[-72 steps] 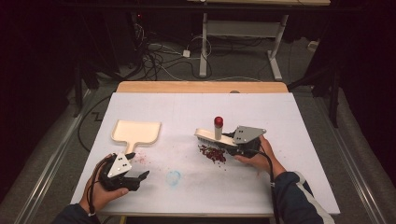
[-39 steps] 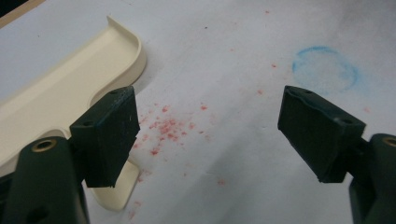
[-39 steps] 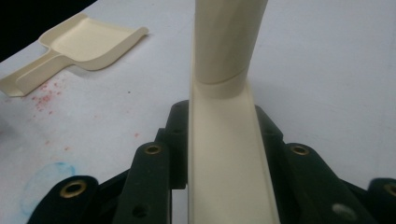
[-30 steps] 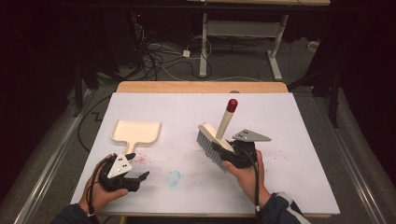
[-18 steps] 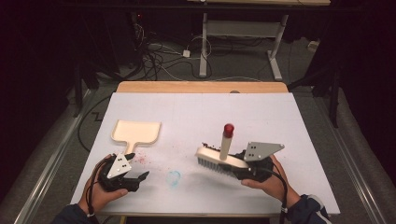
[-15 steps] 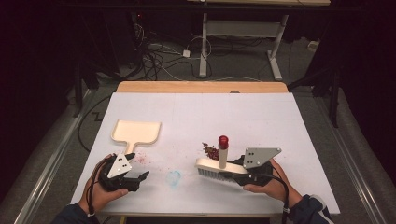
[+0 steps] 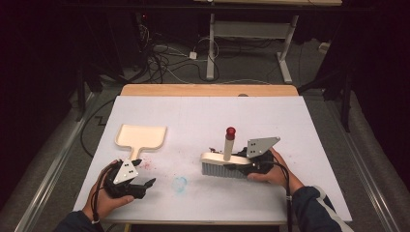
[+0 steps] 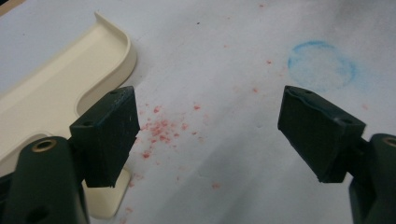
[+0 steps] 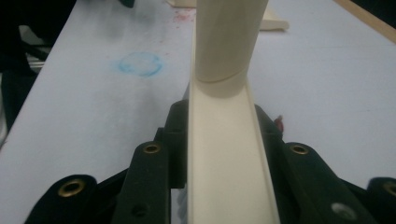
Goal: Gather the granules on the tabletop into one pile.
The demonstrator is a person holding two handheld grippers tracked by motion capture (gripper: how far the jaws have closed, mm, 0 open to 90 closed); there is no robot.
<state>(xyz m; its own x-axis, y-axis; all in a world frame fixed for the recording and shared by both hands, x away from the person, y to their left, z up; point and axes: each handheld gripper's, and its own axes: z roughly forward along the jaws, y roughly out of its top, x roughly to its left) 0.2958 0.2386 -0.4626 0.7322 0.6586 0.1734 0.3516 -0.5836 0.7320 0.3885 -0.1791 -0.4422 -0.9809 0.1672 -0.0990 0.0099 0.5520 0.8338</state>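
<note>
A cream hand brush [image 7: 220, 158] stands with its grey bristles down on the white table cover [image 7: 270, 121]. Its handle with a red tip [image 7: 230, 131] rises upright. My right gripper [image 7: 240, 166] is shut on the brush's right end. In the right gripper view both jaws press on the cream block of the brush [image 9: 224, 154]. A few dark red crumbs [image 7: 212, 149] lie just behind the brush. A cream dustpan [image 7: 140, 137] lies flat at the left. My left gripper [image 7: 145, 185] rests open below the dustpan [image 8: 56, 93], with nothing between its pads [image 8: 109, 133].
A blue ring mark [image 7: 180, 183] sits on the cover between the grippers, and a pink smear of fine specks [image 8: 159, 128] lies beside the dustpan's handle. The table's wooden far edge [image 7: 208, 90] shows past the cover. Cables and desk legs are on the floor behind.
The right gripper brought the brush down from a raised tilt to bristles on the table, close in front of the crumbs. The left gripper stayed put.
</note>
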